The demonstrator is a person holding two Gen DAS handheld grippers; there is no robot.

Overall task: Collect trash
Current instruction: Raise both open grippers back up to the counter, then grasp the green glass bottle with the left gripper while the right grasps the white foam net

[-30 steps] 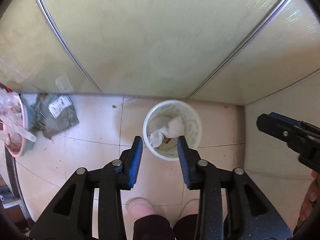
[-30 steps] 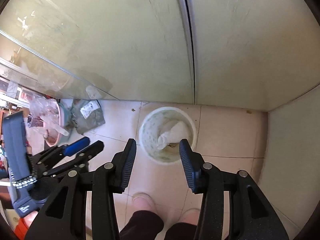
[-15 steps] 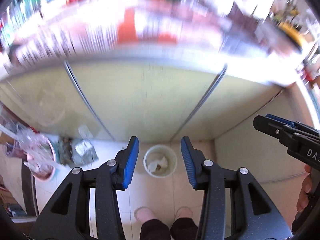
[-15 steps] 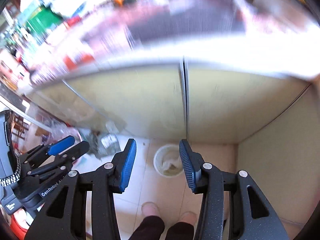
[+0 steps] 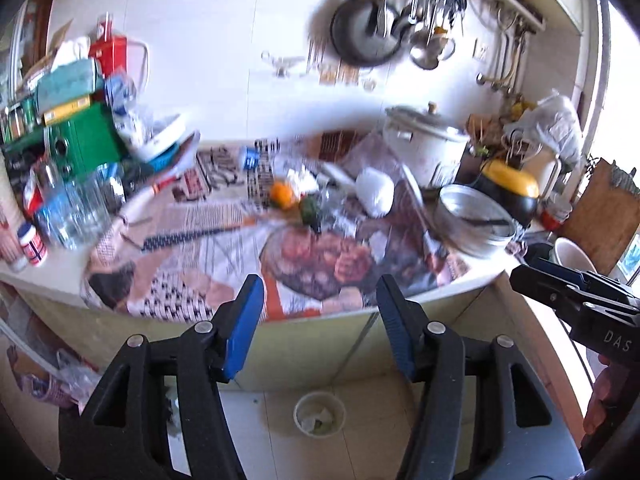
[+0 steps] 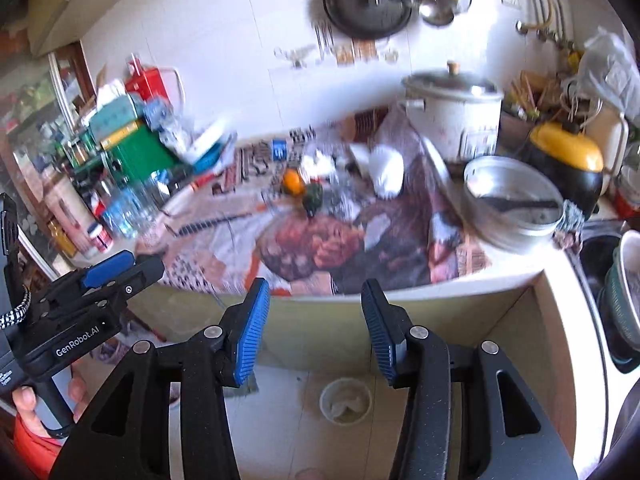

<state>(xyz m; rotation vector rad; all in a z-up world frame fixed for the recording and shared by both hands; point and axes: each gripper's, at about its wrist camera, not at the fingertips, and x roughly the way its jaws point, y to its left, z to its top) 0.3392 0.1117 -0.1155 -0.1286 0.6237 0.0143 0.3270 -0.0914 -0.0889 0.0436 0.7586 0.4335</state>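
**Both grippers raised, open and empty, facing the cluttered counter**

The left gripper (image 5: 320,324) is held level with the counter edge, its blue-padded fingers (image 5: 244,326) spread wide with nothing between them. The right gripper (image 6: 316,326) sits just beside it at the same height, jaws equally apart and empty; each shows at the edge of the other's view, the left one's black body gripped by a bare hand (image 6: 44,404).

Left of both grippers stands a pile of clutter: clear plastic bottles (image 5: 76,208), a green box (image 5: 86,138) and a red metal can (image 5: 112,52). Straight ahead, a newspaper-covered countertop (image 5: 224,248) carries a small orange fruit (image 5: 282,194) and a dark green vegetable (image 5: 310,208) next to it, with crumpled white paper (image 5: 374,192) a little farther right. Beyond that rise a white rice cooker with a lid (image 6: 454,116), a round metal basin holding a dark utensil (image 6: 514,204) and a yellow-topped black appliance (image 6: 568,156). A dark frying pan (image 5: 364,36) and metal ladles hang on the white tiled wall behind. Much of the counter is motion-blurred.

The small white round trash bin (image 5: 319,414), with crumpled paper inside, stands on the tiled floor below and between the left gripper's fingers, well under the counter edge, against the pale yellow cabinet doors (image 5: 304,340). In the right wrist view the bin (image 6: 346,400) also lies low between the fingers, apart from them.
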